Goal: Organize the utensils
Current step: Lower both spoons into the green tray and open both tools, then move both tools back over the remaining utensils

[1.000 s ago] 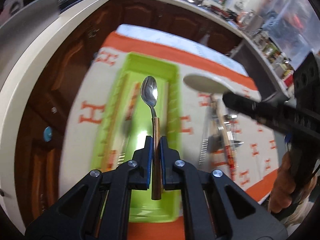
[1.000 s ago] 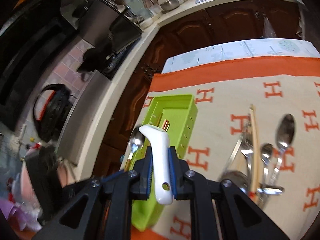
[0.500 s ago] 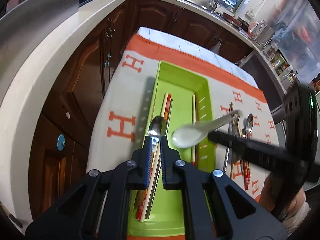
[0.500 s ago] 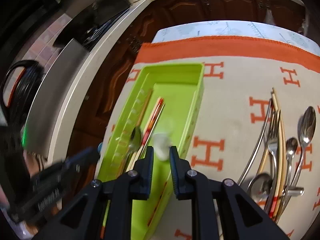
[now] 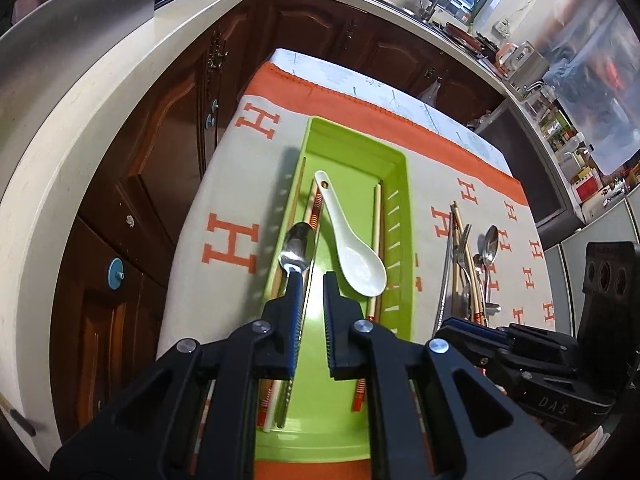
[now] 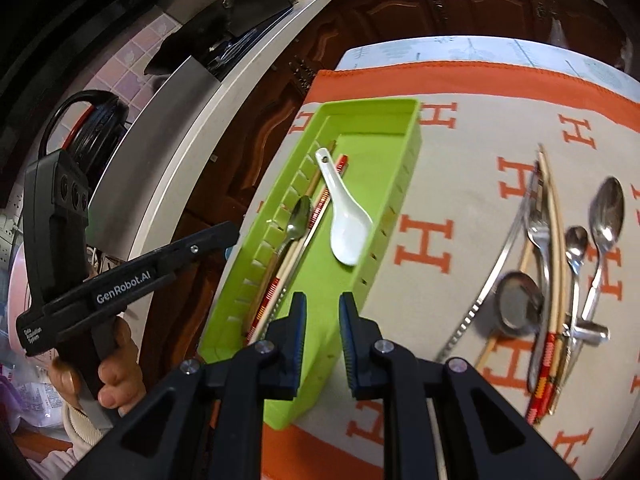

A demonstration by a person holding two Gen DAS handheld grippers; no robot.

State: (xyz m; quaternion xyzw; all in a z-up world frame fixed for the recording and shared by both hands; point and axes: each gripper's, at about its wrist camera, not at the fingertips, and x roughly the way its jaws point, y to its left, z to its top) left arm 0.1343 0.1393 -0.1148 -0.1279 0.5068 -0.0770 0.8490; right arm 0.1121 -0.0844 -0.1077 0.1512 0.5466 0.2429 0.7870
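Both claws hang spread and empty above the glossy lime-green plastic tray (image 5: 400, 184). In it lie a smooth white ceramic spoon (image 5: 352, 248), a shiny steel spoon (image 5: 297, 246) and slim chopsticks (image 5: 377, 232). The left claw (image 5: 309, 280) sits just over the steel spoon's neck. The right claw (image 6: 322, 304) view alone shows the whole loose pile of metal cutlery (image 6: 560, 248) on the woven H-patterned cloth (image 6: 460, 184), and a hand (image 6: 116, 376) gripping the left tool.

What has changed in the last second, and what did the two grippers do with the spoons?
Both let go. The left gripper released the metal spoon and the right gripper released the white ceramic spoon; both spoons now lie in the green tray, and both grippers are open above it. The loose utensils on the cloth stayed put.
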